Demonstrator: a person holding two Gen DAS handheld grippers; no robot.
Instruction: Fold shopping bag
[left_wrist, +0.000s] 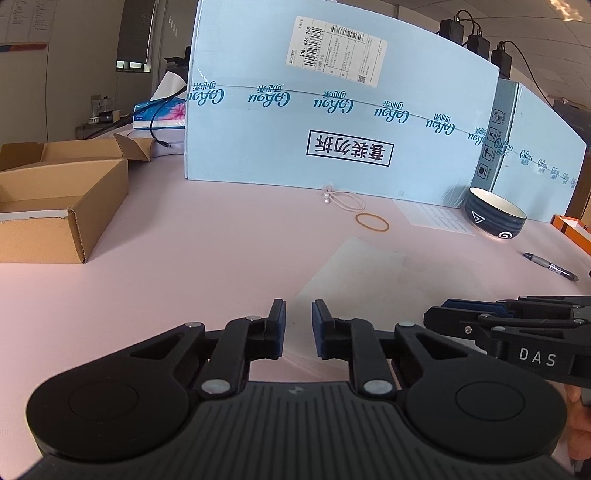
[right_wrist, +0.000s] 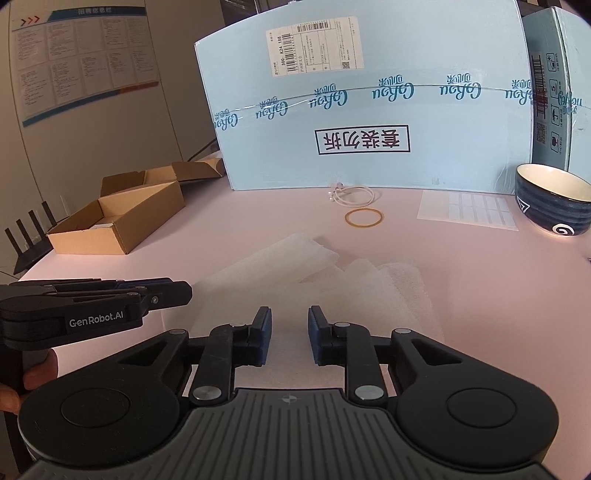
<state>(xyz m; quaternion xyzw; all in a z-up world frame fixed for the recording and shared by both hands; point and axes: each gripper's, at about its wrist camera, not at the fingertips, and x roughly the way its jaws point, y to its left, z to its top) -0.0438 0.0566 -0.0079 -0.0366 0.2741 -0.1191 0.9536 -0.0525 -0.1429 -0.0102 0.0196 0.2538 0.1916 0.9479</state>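
The shopping bag is thin, translucent white plastic, lying flat and crumpled on the pink table; in the right wrist view the bag spreads just ahead of the fingers, with its folded layers running toward the far left. My left gripper is open, low over the bag's near left edge, with nothing between its blue pads. My right gripper is open too, over the bag's near part. Each sees the other side-on: the right gripper beside the left, the left gripper pointing across the bag's left corner.
A big light-blue carton walls off the back. An open cardboard box stands at the left, a dark blue bowl at the right. A rubber band, a white looped tie, a label sheet and a pen lie beyond the bag.
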